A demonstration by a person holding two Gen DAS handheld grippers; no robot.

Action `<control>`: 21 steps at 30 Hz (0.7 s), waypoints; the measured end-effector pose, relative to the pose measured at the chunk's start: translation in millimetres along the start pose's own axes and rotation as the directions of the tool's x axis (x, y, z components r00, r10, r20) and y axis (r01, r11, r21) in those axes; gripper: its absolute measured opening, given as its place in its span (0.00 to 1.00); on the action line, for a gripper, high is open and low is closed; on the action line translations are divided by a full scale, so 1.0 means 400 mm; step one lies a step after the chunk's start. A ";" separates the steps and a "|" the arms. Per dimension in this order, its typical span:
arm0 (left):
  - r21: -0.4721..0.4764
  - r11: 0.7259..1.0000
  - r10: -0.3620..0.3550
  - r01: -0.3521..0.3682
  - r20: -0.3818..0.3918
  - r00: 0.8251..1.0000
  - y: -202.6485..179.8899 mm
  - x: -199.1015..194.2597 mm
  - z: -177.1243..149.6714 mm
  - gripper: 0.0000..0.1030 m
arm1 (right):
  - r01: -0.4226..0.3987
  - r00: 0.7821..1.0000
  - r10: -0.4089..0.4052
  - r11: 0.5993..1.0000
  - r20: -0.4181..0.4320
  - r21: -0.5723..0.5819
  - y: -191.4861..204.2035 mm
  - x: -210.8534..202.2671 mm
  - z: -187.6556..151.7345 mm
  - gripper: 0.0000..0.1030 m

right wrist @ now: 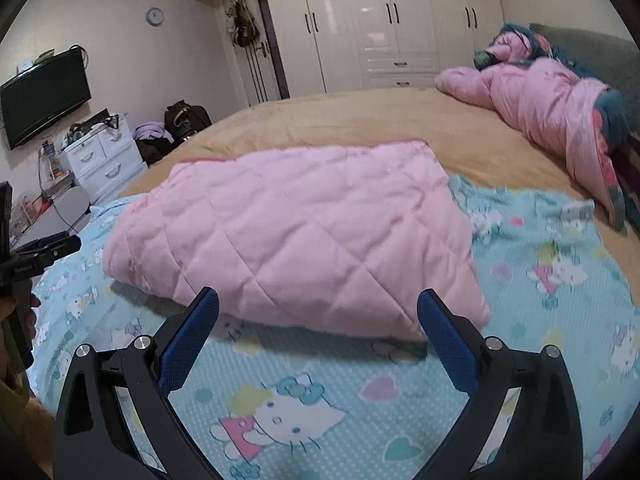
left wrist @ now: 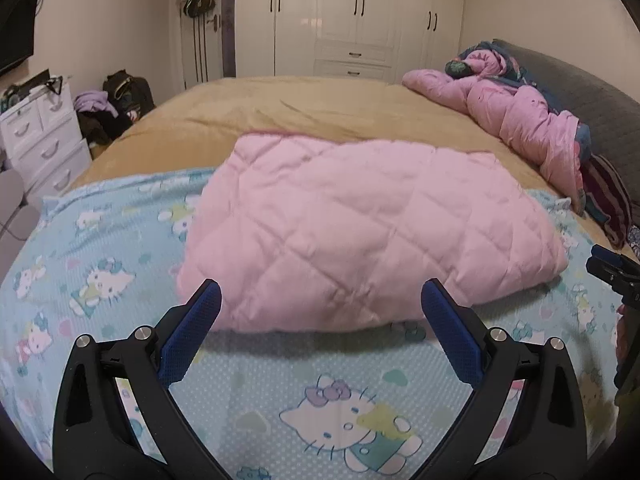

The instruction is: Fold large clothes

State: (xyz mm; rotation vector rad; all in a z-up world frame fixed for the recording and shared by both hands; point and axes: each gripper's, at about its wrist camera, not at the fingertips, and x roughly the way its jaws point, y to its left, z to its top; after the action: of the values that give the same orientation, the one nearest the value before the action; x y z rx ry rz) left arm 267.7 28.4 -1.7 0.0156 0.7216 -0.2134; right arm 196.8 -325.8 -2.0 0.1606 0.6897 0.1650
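Both grippers, left (left wrist: 321, 294) and right (right wrist: 318, 303), hover empty with fingers spread wide above a blue cartoon-cat sheet (left wrist: 120, 288) on a bed (left wrist: 280, 108). Just beyond their tips lies a folded pink quilted garment (left wrist: 360, 224), resting on the sheet and tan bedcover.

- White wardrobe (right wrist: 384, 28) along the far wall.
- Round clock (right wrist: 155, 16) high on the pale wall.
- Black television (right wrist: 44, 96) above a white dresser (right wrist: 100, 160).
- Grey headboard (left wrist: 592, 108) at right.
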 end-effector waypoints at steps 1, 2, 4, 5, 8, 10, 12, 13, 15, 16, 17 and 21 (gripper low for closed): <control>-0.006 1.000 0.004 -0.004 -0.012 1.000 0.004 0.008 -0.011 0.91 | 0.003 1.000 -0.003 1.000 -0.005 0.005 -0.005 0.002 -0.006 0.96; -0.010 1.000 0.006 -0.006 -0.020 1.000 0.007 0.012 -0.019 0.91 | 0.007 1.000 -0.006 1.000 -0.014 0.014 -0.014 0.006 -0.016 0.96; -0.018 1.000 0.007 -0.008 -0.037 0.999 0.016 0.022 -0.036 0.91 | 0.014 1.000 -0.013 1.000 -0.026 0.027 -0.030 0.012 -0.028 0.96; -0.021 1.000 0.013 -0.014 -0.047 0.999 0.022 0.030 -0.046 0.91 | 0.019 0.999 -0.018 0.999 -0.033 0.038 -0.040 0.016 -0.034 0.96; -0.030 0.999 0.024 -0.027 -0.066 0.998 0.037 0.045 -0.064 0.91 | 0.034 0.998 -0.030 0.997 -0.054 0.073 -0.072 0.025 -0.046 0.96; -0.042 0.999 0.032 -0.036 -0.077 0.996 0.052 0.056 -0.072 0.91 | 0.039 0.998 -0.032 0.994 -0.061 0.102 -0.097 0.032 -0.050 0.96; -0.067 0.997 0.029 -0.035 -0.091 0.995 0.072 0.067 -0.079 0.91 | 0.042 0.996 -0.031 0.988 -0.078 0.151 -0.128 0.043 -0.054 0.96; -0.091 0.995 0.017 -0.025 -0.097 0.995 0.087 0.075 -0.083 0.91 | 0.038 0.996 -0.023 0.983 -0.087 0.178 -0.143 0.049 -0.055 0.96; -0.148 0.989 -0.016 -0.002 -0.116 0.993 0.114 0.089 -0.089 0.91 | 0.022 0.995 0.003 0.970 -0.101 0.243 -0.177 0.062 -0.057 0.96; -0.175 0.985 -0.028 0.007 -0.121 0.992 0.126 0.094 -0.092 0.91 | 0.008 0.994 0.023 0.960 -0.105 0.280 -0.196 0.070 -0.058 0.96; -0.216 0.976 -0.050 0.021 -0.130 0.990 0.147 0.103 -0.095 0.91 | 0.008 0.993 0.030 0.949 -0.117 0.314 -0.214 0.077 -0.060 0.96; -0.349 0.935 -0.123 0.063 -0.153 0.981 0.226 0.132 -0.097 0.91 | -0.007 0.988 0.066 0.922 -0.140 0.387 -0.259 0.096 -0.065 0.96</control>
State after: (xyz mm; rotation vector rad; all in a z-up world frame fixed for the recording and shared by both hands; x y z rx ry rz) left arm 298.9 110.4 -70.9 -0.3384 0.9267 -0.1754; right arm 219.5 -416.8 -66.3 0.5448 0.8671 0.0751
